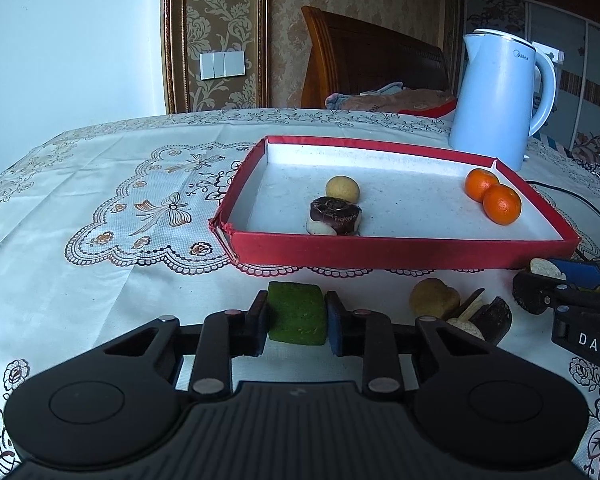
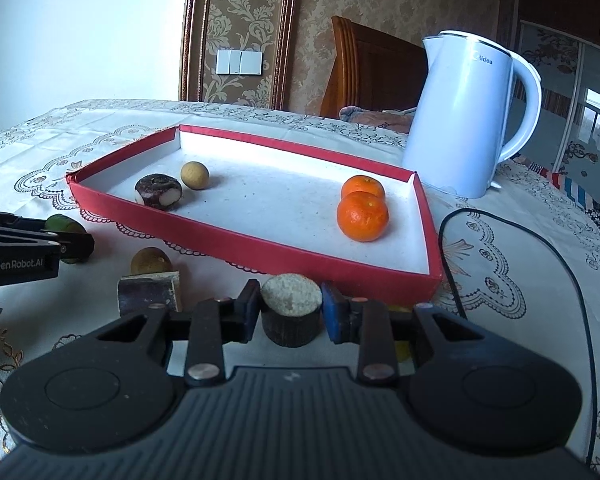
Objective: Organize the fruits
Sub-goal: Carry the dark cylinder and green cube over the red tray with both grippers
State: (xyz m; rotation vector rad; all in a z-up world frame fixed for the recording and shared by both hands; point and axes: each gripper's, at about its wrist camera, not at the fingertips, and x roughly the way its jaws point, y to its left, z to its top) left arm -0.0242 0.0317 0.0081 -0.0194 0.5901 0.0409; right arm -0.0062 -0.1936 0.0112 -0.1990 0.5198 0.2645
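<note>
While both hands sit low over the tablecloth [image 1: 100,184], each gripper is already clamped on a piece of food. The left gripper [image 1: 297,316] holds a green block [image 1: 296,312] squarely between its pads, which press its two flat sides, probably because those faces give the steadiest hold. The right gripper [image 2: 290,312] holds a dark stub with a pale cut top [image 2: 291,306], upright, gripped across its round wall so the cut face stays up.

Both pieces lie just in front of the near wall of the red tray [image 1: 400,250], outside it, so the likely next move is a lift over that wall. Inside the tray the sorting looks deliberate: two oranges [image 2: 362,210] touch each other in the right corner, while a small tan ball [image 1: 342,189] and a dark ringed piece with white flesh [image 1: 335,216] sit together toward the left (like with like, it seems).

Still on the cloth between the two grippers are another tan ball [image 2: 150,260] and a dark-skinned slab [image 2: 150,290], so the job appears roughly half done.

A white kettle [image 2: 466,120] stands just behind the tray's far right corner, and its black cord [image 2: 540,248] curls across the cloth to the right, worth avoiding when the right hand swings
</note>
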